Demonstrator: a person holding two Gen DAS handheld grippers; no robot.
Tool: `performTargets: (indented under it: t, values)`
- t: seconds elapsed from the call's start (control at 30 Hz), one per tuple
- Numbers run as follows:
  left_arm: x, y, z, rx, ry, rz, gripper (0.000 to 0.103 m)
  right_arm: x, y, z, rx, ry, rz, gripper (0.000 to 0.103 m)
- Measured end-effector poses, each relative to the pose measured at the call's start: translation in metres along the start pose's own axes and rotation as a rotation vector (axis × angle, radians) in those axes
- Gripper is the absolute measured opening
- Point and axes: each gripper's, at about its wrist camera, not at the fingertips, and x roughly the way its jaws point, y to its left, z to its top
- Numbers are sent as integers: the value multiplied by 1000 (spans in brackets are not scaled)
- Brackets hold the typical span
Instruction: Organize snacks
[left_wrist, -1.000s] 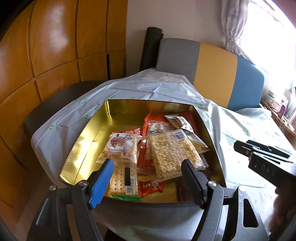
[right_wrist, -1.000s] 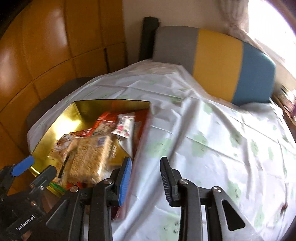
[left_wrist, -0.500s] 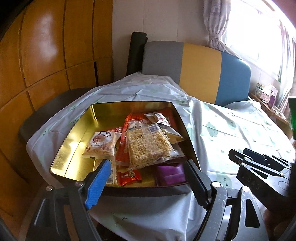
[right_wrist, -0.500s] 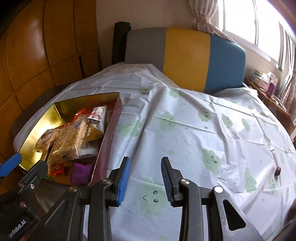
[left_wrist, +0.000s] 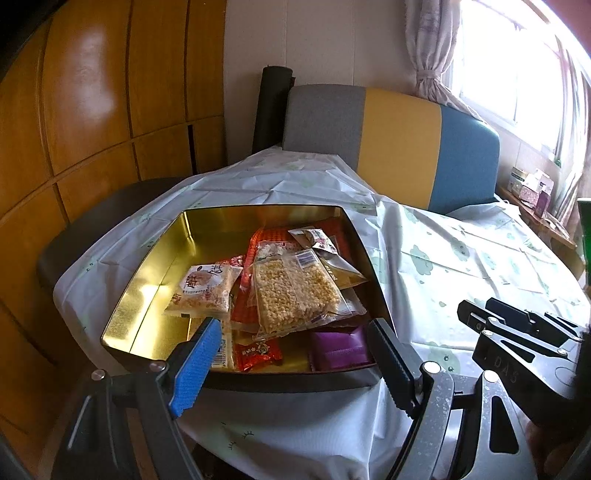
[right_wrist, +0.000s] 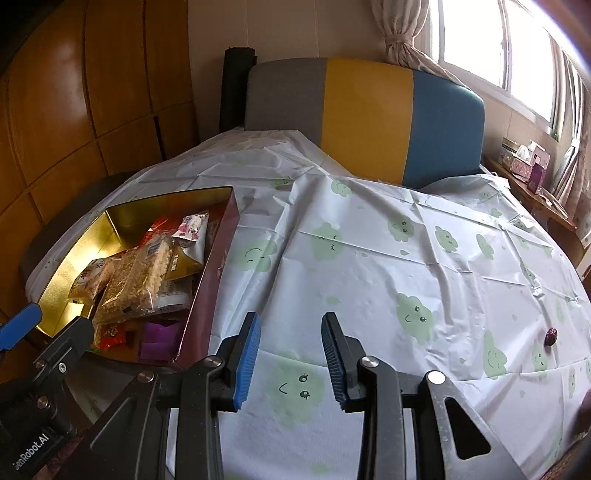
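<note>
A gold-lined tin (left_wrist: 155, 280) with maroon outer sides (right_wrist: 210, 295) stands at the left of the table, holding several snack packs. A clear pack of puffed rice bars (left_wrist: 295, 291) lies on top, with a white and orange pack (left_wrist: 207, 288), a small red packet (left_wrist: 256, 352) and a purple packet (left_wrist: 338, 349) around it. My left gripper (left_wrist: 295, 354) hovers open at the tin's near edge, jaws wide and empty. My right gripper (right_wrist: 290, 354) is over bare tablecloth right of the tin, jaws a little apart with nothing between them. A small dark purple candy (right_wrist: 550, 336) lies far right on the cloth.
A white tablecloth (right_wrist: 369, 258) with green cloud faces covers the round table. A chair with a grey, yellow and blue back (right_wrist: 369, 118) stands behind it, a dark chair (left_wrist: 92, 206) at the left. Wooden panels (left_wrist: 92, 110) line the left wall; small boxes sit on the sill (right_wrist: 524, 158).
Both grippers drew back and to the right, so the tin now sits farther off and more to the left. The left jaws widened slightly. The purple candy came into the right view.
</note>
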Motion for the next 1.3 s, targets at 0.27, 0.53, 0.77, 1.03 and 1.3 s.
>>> performTargets:
  t: [0.27, 0.53, 0.77, 1.03, 1.3]
  values:
    - [-3, 3, 1, -8, -7, 2, 82, -2, 2, 1, -8, -4, -1, 35]
    - [-5, 4, 2, -7, -14, 2, 84, -2, 4, 1, -14, -3, 0, 35]
    - [-6, 2, 4, -3, -18, 3, 84, -2, 3, 1, -13, -4, 0, 35]
    - [-5, -3, 4, 19, -20, 10, 85, 2, -1, -1, -11, 4, -2, 35]
    - [-6, -11, 3, 59, -48, 24, 84, 7, -13, -3, 6, 19, -20, 35]
